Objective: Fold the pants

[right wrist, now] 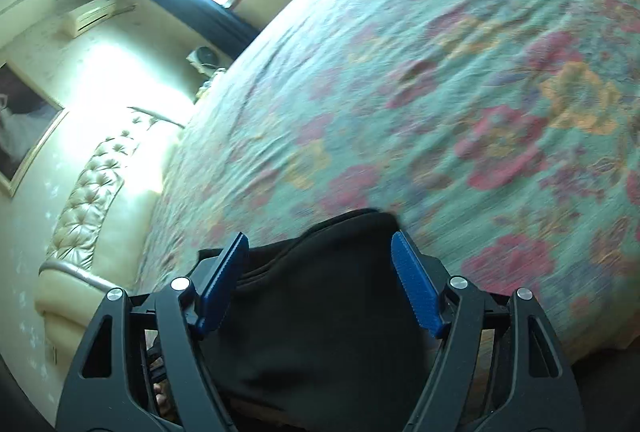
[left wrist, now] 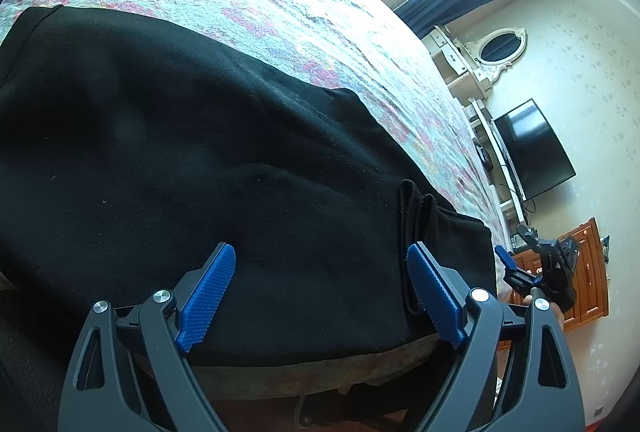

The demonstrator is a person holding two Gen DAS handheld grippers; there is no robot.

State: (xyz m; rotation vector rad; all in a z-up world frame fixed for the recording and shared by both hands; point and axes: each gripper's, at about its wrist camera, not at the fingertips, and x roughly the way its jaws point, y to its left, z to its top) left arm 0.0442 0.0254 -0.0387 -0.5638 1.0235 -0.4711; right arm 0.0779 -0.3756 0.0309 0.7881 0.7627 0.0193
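Note:
The black pants (left wrist: pixel 192 151) lie spread flat on the floral bedspread (left wrist: pixel 280 15), reaching the near edge of the bed. My left gripper (left wrist: pixel 320 264) is open, its blue pads hovering over the pants near the bed's edge, holding nothing. A small raised fold (left wrist: pixel 416 207) of the pants stands just beyond the right pad. My right gripper (right wrist: pixel 320 256) is open, its pads either side of an end of the black pants (right wrist: pixel 320 312) at the bed's edge, not closed on it. The right gripper also shows in the left wrist view (left wrist: pixel 508 260), beyond the pants' right end.
The bedspread (right wrist: pixel 440 91) stretches far beyond the pants. A tufted headboard (right wrist: pixel 92 191) stands at the left of the right wrist view. A television (left wrist: pixel 536 147), a white dresser with mirror (left wrist: pixel 500 47) and a wooden cabinet (left wrist: pixel 580 272) stand along the wall.

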